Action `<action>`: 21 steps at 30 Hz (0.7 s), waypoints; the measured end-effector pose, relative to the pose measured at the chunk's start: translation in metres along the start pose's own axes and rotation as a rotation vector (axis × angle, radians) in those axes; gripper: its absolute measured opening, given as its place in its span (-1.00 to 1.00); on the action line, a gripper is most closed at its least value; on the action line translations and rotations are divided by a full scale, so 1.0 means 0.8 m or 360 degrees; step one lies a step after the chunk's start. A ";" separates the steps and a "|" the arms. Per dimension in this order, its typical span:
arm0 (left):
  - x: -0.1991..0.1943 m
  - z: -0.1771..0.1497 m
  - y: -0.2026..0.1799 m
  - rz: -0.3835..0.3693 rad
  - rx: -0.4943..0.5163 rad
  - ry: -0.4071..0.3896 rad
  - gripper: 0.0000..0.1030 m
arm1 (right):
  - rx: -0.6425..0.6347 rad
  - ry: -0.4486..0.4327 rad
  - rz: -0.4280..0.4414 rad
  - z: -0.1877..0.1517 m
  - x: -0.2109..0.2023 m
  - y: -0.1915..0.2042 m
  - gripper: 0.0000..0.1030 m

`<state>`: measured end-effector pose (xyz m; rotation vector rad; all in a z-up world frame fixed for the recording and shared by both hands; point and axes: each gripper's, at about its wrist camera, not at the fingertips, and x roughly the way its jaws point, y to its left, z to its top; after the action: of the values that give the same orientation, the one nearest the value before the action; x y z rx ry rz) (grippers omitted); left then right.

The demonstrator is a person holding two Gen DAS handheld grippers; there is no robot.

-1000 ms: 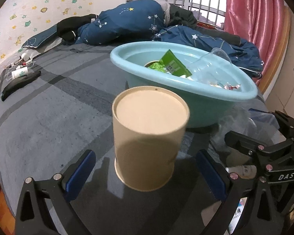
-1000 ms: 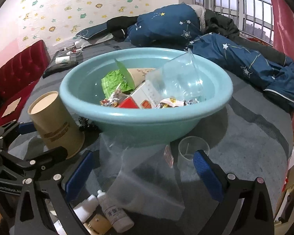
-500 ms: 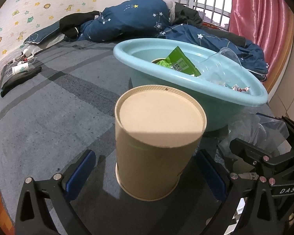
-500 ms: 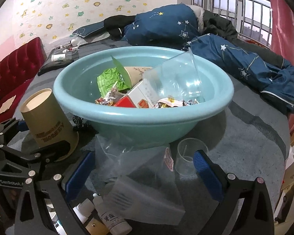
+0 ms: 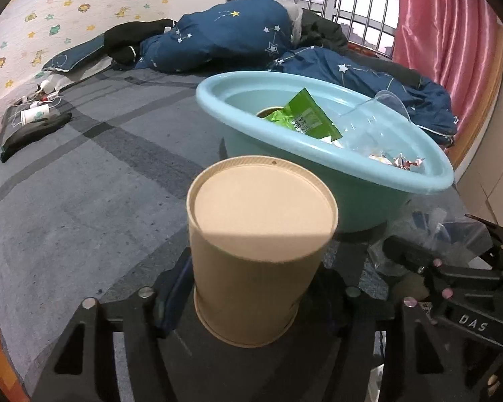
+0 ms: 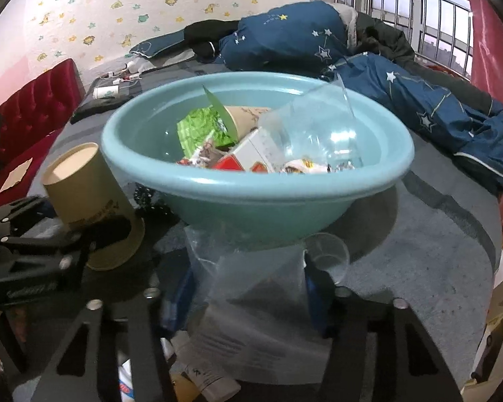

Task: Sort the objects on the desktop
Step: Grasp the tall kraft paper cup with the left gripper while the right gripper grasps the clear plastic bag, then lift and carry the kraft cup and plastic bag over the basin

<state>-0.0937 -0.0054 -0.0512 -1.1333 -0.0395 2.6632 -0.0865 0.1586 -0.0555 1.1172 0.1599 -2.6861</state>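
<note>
Since the earlier frames both pairs of jaws have just been closing: a second ago they stood wide on either side of their targets, and now they have drawn in.

The left gripper (image 5: pixel 248 296) has its blue-padded fingers (image 5: pixel 171 288) drawn in to the lower wall of the brown paper cup (image 5: pixel 255 261), which stands upside down on the grey bed cover (image 5: pixel 84 194) with its flat base facing up. The pads look to be against the cup, though the right-hand one is hidden behind it, so a firm clench is not certain.

The right gripper (image 6: pixel 248 294) has narrowed around a crumpled clear plastic bag (image 6: pixel 248 268) that lies on the bed cover just in front of the light blue basin (image 6: pixel 258 187). The bag sits between the fingers (image 6: pixel 313 291) and appears pinched by them. Touching the bag's right edge stands a small clear plastic cup (image 6: pixel 328 254), just outside the right finger. Small white bottles (image 6: pixel 208 378) lie beneath the gripper, partly hidden.

The basin rests on the bed just beyond both grippers and holds a green snack packet (image 6: pixel 201 127), another brown paper cup (image 6: pixel 248 120), a red and white carton (image 6: pixel 251 157), sweet wrappers (image 6: pixel 308 167) and a large clear plastic cup (image 6: pixel 318 134) on its side. Blue star-print bedding (image 6: pixel 285 40) lies heaped at the far end.
</note>
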 end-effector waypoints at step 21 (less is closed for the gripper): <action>-0.078 -0.016 -0.025 -0.0013 0.0046 -0.0081 0.32 | -0.0016 -0.0101 0.0005 -0.011 -0.088 0.018 -0.07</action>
<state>-0.0387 -0.0014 -0.0133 -1.0542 -0.0144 2.6765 -0.0289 0.1583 -0.0117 1.0266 0.1606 -2.7109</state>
